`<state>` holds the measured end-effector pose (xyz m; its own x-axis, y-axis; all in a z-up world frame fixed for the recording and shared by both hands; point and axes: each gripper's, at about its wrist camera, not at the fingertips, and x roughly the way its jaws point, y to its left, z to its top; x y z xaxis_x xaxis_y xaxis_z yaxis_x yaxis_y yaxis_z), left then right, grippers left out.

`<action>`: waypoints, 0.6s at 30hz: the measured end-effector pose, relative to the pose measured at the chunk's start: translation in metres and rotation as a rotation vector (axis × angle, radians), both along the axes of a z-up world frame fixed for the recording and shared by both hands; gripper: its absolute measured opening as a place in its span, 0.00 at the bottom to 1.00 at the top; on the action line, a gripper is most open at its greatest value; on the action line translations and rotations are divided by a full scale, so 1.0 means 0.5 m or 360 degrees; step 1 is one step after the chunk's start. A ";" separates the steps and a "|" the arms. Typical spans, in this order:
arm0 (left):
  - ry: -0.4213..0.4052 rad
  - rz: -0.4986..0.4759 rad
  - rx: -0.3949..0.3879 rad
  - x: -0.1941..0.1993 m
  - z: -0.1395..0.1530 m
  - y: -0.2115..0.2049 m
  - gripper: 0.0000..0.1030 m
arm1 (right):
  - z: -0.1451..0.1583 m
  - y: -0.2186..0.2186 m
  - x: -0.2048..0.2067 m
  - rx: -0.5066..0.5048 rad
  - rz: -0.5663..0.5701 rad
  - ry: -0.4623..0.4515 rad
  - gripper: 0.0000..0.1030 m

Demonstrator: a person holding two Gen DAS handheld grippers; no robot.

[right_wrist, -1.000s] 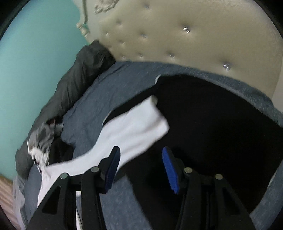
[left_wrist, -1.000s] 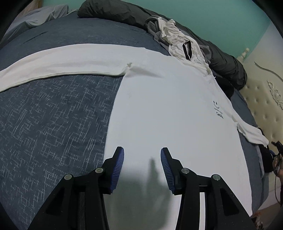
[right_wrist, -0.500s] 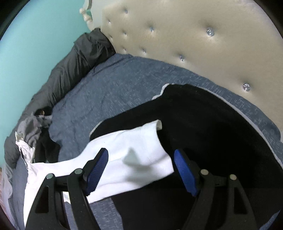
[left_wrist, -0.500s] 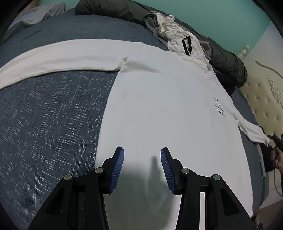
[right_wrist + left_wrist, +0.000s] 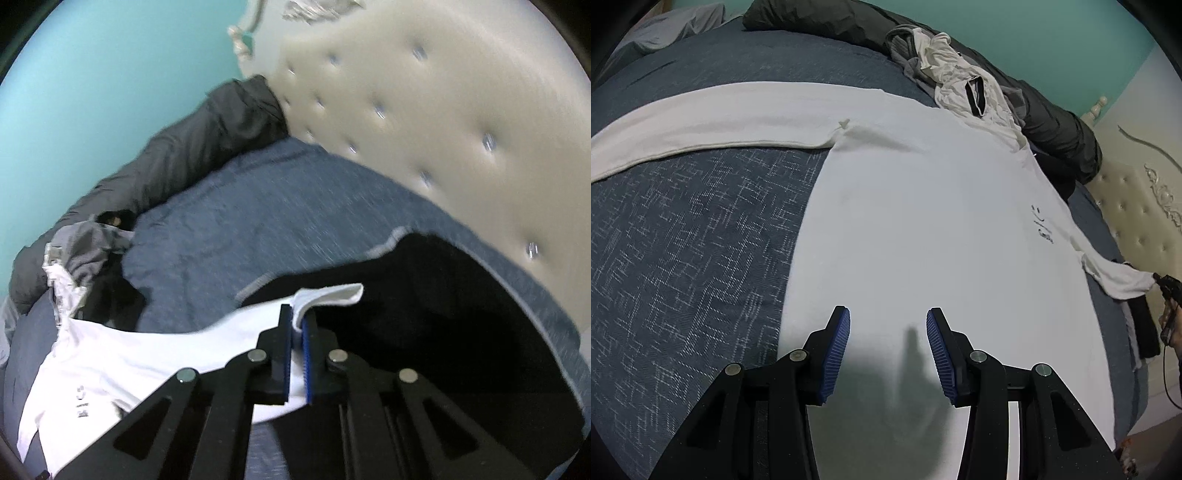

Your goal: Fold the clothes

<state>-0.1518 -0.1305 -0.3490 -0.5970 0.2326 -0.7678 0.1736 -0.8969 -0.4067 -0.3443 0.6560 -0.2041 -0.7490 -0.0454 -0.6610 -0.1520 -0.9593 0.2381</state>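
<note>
A white long-sleeved shirt (image 5: 916,221) lies spread flat on the blue bed cover (image 5: 683,240), one sleeve (image 5: 713,118) stretched out to the left. My left gripper (image 5: 888,325) hovers over the shirt's lower body, open, with nothing between its blue pads. In the right wrist view the shirt's other sleeve (image 5: 207,343) runs up to my right gripper (image 5: 297,321), which is shut on the sleeve's cuff (image 5: 332,295). The cuff end sticks out past the fingertips, lifted above a black garment (image 5: 443,332). That gripper also shows small at the right edge of the left wrist view.
A heap of white and grey clothes (image 5: 960,74) and a dark grey duvet (image 5: 1056,125) lie along the teal wall. The cream tufted headboard (image 5: 443,110) rises behind the black garment. The bed cover to the left of the shirt's body is bare.
My right gripper has closed on the sleeve's cuff and lifted it off the black garment; half a second ago its jaws stood wide around it. The left gripper has kept still.
</note>
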 end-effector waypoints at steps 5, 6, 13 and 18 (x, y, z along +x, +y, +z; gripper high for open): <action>0.0034 -0.0009 0.0020 0.016 0.010 0.000 0.46 | 0.080 -0.064 0.008 -0.0033 0.0139 0.0094 0.04; 0.0043 -0.0009 0.0020 0.020 0.012 -0.001 0.46 | 0.094 -0.082 0.008 -0.0040 0.0164 0.0106 0.04; 0.0079 -0.0065 -0.0028 0.045 0.020 0.013 0.46 | 0.220 -0.271 0.022 -0.0154 0.0446 0.0197 0.04; 0.0111 -0.0051 -0.0030 0.071 0.031 -0.004 0.46 | 0.308 -0.450 0.058 -0.0223 0.0729 0.0255 0.04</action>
<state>-0.1162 -0.1325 -0.3337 -0.6415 0.2385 -0.7291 0.1164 -0.9092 -0.3998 -0.3152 0.4310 -0.0503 -0.7228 -0.4732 -0.5036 0.3258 -0.8760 0.3555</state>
